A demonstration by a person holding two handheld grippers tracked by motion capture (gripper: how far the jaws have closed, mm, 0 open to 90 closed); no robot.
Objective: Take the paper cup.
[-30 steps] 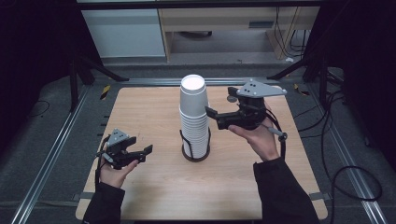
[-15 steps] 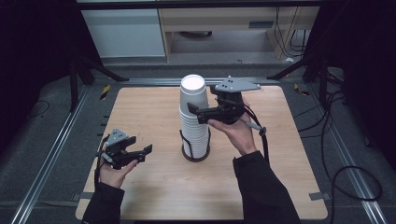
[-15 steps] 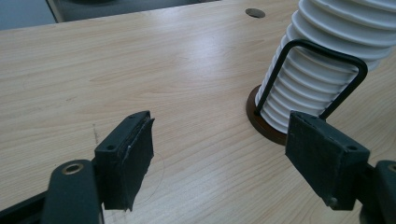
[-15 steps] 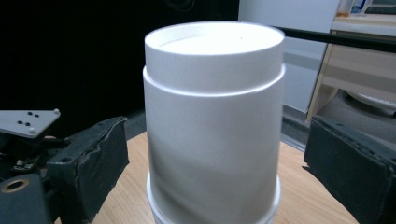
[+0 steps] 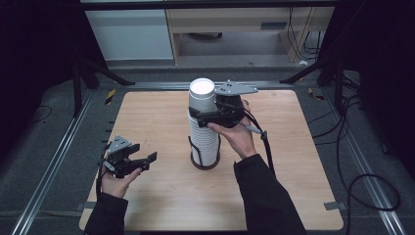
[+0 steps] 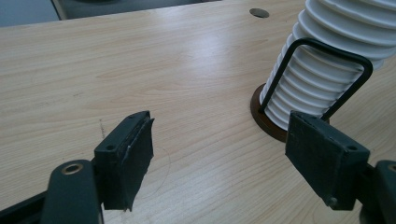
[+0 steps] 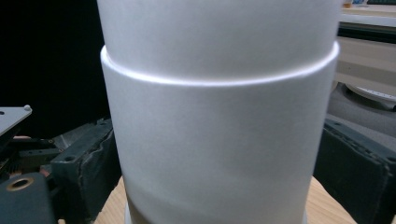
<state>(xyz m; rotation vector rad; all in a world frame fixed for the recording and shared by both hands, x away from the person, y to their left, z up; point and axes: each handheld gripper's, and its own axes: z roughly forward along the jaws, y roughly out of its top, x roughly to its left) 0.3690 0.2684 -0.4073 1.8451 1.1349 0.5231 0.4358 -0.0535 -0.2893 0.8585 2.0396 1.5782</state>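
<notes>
At the table's [image 5: 147, 117] middle, a tall cup stack [image 5: 203, 132] stands upright in a wire holder [image 5: 204, 159] on a round base. The right gripper [image 5: 205, 116] is set around the stack's upper cups; its jaws have just been closing, and the pads look against the cup wall, though firm contact cannot be told. The top cup should be squeezed gently and lifted straight up, so the stack is not tipped. The left gripper [image 5: 147, 160], jaws spread, is held near the base. Counted: one stack, one holder, two grippers.

Dim dark surroundings, evenly lit tabletop, a soft sheen, close cup surface perhaps slightly blurred.
</notes>
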